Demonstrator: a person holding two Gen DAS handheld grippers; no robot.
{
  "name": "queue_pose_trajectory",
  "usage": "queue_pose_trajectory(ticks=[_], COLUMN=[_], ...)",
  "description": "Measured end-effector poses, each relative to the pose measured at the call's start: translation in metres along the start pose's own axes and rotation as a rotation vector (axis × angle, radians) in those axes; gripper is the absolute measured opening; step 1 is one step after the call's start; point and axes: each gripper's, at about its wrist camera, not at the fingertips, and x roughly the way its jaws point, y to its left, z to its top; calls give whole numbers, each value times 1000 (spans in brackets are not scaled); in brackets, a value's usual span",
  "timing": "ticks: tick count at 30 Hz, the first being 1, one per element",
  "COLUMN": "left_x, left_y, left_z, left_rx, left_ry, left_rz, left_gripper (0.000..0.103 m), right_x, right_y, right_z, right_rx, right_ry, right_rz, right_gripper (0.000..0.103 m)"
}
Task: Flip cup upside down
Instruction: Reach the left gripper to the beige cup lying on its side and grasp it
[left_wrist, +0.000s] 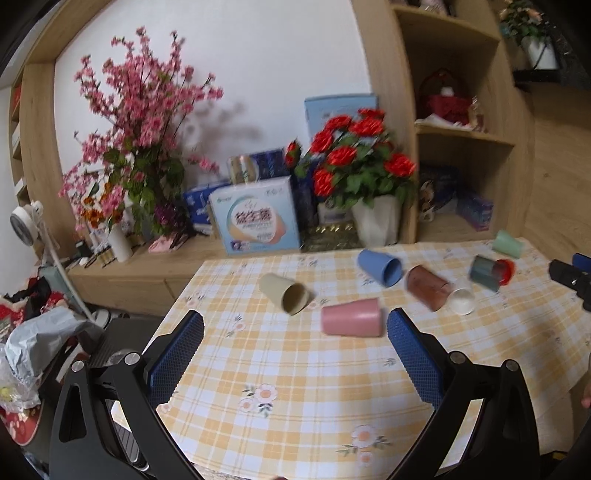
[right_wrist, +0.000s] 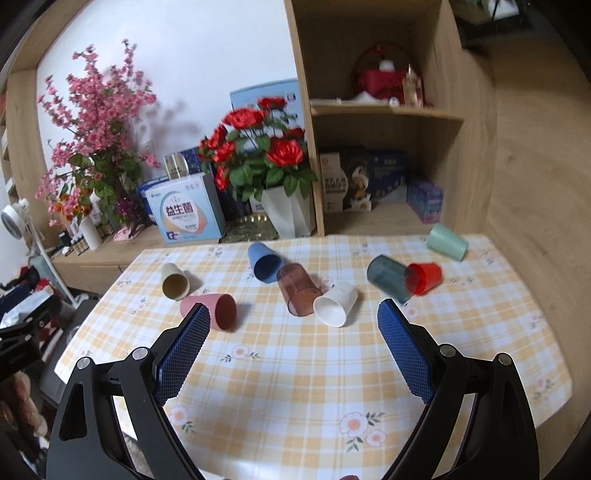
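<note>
Several cups lie on their sides on the checked tablecloth (right_wrist: 295, 369): beige (right_wrist: 174, 281), pink (right_wrist: 214, 309), blue (right_wrist: 264, 263), clear brown (right_wrist: 297, 291), white (right_wrist: 337, 303), dark teal (right_wrist: 388, 277), red (right_wrist: 424, 277) and mint green (right_wrist: 447, 242). In the left wrist view the pink cup (left_wrist: 351, 317) lies just beyond my left gripper (left_wrist: 295, 325), which is open and empty. The beige cup (left_wrist: 284, 293) and blue cup (left_wrist: 380, 266) lie further back. My right gripper (right_wrist: 293, 317) is open and empty, above the table in front of the brown and white cups. It also shows in the left wrist view (left_wrist: 570, 277).
Behind the table a low wooden counter holds a red rose pot (right_wrist: 266, 177), pink blossom branches (right_wrist: 92, 140) and boxes (right_wrist: 184, 214). A wooden shelf unit (right_wrist: 384, 110) stands at the back right. Clutter and a fan (left_wrist: 26, 225) are left of the table.
</note>
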Motion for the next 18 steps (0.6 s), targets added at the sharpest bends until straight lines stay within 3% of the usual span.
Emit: queue_pose_trajectory(ticks=[10,12,18], left_x=[96,118,188], left_y=[40,46,57], left_z=[1,3,14], left_rx=[-73,-116,-291], left_ry=[165,195,317], left_rz=[25,14,-64], left_gripper=[95,92,87], right_x=[98,109,141], right_y=[-29,-29,-37], right_z=[-3,-7,-22], right_rx=[38,13,11], right_ry=[105,121,207], right_rz=[-63,-101,-93], right_gripper=[92,92,92])
